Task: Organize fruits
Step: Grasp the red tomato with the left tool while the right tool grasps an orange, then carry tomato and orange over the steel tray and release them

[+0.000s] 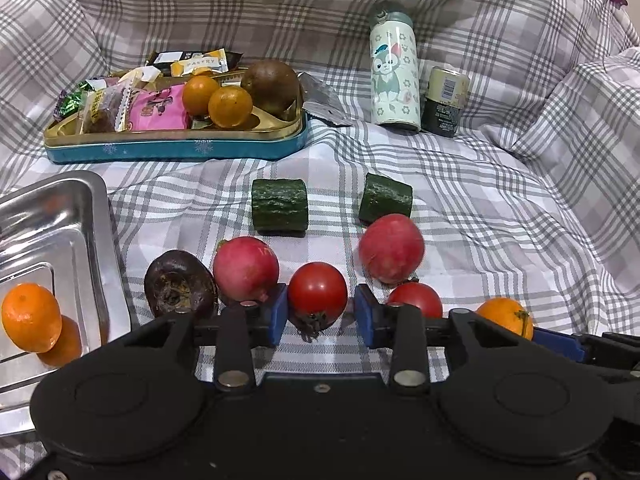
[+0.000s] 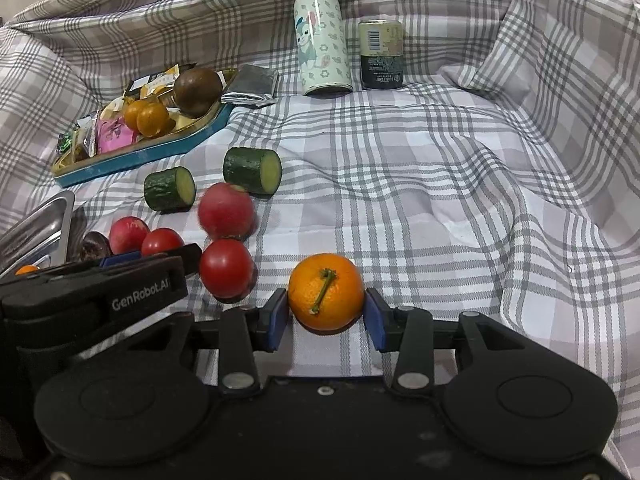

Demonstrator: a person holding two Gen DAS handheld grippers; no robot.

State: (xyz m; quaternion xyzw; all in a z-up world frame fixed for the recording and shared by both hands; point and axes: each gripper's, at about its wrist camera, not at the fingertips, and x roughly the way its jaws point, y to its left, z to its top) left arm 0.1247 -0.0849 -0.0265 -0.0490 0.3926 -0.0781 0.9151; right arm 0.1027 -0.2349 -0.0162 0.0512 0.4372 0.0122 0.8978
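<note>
My left gripper (image 1: 320, 318) is open around a red tomato (image 1: 317, 295) on the checked cloth; its blue pads sit on either side with small gaps. A second tomato (image 1: 416, 299), two pink-red fruits (image 1: 245, 274) (image 1: 391, 253) and a dark purple fruit (image 1: 180, 283) lie close by. My right gripper (image 2: 326, 318) has its pads against both sides of an orange (image 2: 326, 292) resting on the cloth. A steel tray (image 1: 92, 200) at the left holds one orange (image 1: 31, 316).
Two cucumber pieces (image 1: 279, 206) (image 1: 385, 198) lie behind the fruits. A blue tin (image 1: 176, 148) with snacks, two oranges and a brown fruit stands at the back left. A cartoon bottle (image 1: 394, 76) and a can (image 1: 446, 100) stand at the back. The cloth rises in folds around.
</note>
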